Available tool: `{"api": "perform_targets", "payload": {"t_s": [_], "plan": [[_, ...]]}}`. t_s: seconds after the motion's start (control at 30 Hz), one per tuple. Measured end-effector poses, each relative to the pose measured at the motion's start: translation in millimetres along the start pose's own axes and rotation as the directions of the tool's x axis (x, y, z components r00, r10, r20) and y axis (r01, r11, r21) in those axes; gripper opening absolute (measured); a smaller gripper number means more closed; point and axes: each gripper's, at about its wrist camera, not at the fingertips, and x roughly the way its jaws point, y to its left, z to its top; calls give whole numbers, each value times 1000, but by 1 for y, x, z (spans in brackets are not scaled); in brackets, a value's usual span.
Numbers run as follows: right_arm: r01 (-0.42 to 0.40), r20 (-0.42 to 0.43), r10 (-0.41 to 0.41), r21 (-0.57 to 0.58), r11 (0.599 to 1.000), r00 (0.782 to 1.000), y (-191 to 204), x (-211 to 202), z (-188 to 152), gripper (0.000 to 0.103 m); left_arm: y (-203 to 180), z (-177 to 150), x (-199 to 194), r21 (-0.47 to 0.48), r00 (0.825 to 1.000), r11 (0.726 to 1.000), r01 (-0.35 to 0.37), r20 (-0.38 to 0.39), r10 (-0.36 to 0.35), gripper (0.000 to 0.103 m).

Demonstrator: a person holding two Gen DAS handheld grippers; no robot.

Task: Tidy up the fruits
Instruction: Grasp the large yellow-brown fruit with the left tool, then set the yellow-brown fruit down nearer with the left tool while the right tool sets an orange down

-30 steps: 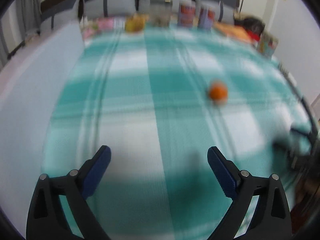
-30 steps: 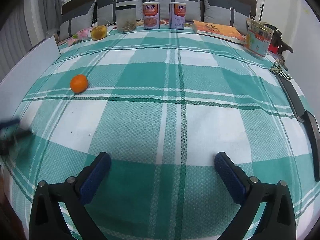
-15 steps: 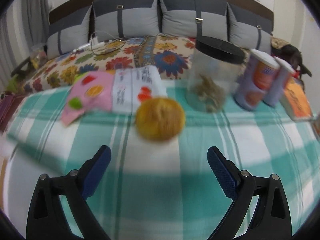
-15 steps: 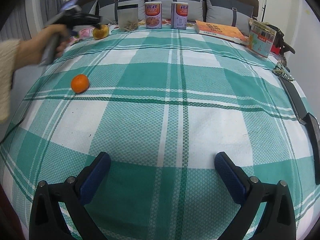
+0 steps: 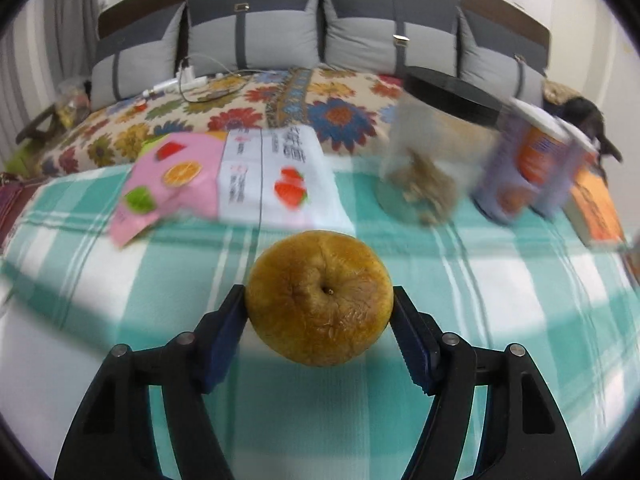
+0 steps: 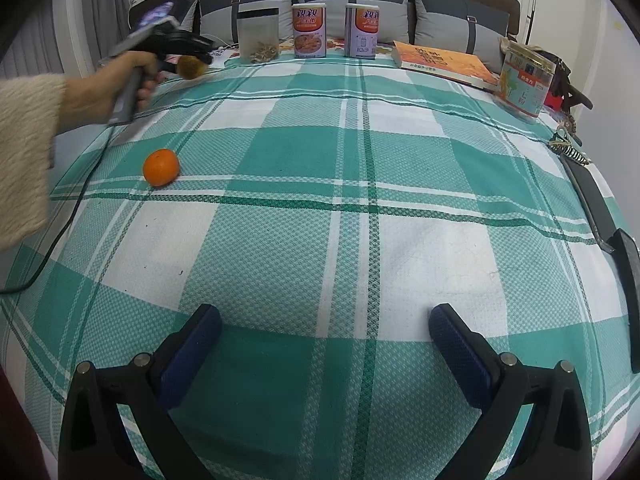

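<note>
Left tongs [image 5: 319, 312] angled downward, closing around wrinkled yellow fruit [image 5: 319, 297].

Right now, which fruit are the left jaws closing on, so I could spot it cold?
Start at the far left edge of the green-and-white checked cloth, near the clear jar with a black lid. The left gripper is closing its jaws around a wrinkled yellow-brown round fruit. It is duller and larger than the smooth bright orange tangerine lying alone.

A clear jar [image 6: 258, 36] and two printed cans [image 6: 309, 31] are standing in front of me at the far edge of the checked bedspread [image 6: 360, 208]. An orange book [image 6: 440, 63] is lying to their right, grey pillows [image 5: 256, 36] leaning behind.
</note>
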Motion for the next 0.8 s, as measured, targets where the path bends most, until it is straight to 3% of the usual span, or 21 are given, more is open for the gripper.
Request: {"api": "perform_targets", "payload": {"t_s": [0.13,0.3,0.37,0.47,0.53,0.57,0.73,0.77,0.8], "plan": [[0,0,0,0,1000,1000,0,0,0,103,-4,-51,-69,73,997,996,52,-59,-48,72],[-19,8,19,13,1000,1000,-1,-3,1,103,-3,-147,-138,88,986,991,104,-141,-91,72],[-115,61,112,47,992,992,0,-13,11,103,-1,-179,-151,81,984,991,107,-152,-94,72],[-256,121,256,-19,967,959,24,-19,43,102,4,-211,-161,60,982,992,110,-161,-99,72],[-300,84,306,-78,951,948,48,-3,65,91,6,-218,-169,43,986,993,106,-137,-99,72],[-307,60,315,-108,946,947,61,8,76,80,7,-220,-172,37,987,994,101,-130,-95,72],[-295,-48,291,-214,931,955,110,62,100,58,12,-226,-181,11,988,994,110,-110,-108,72],[-274,-20,278,-246,930,960,115,61,99,32,12,-229,-182,11,988,994,113,-108,-111,72],[-273,-21,278,-268,924,960,118,61,99,29,12,-231,-183,14,988,993,118,-107,-116,72]]}}
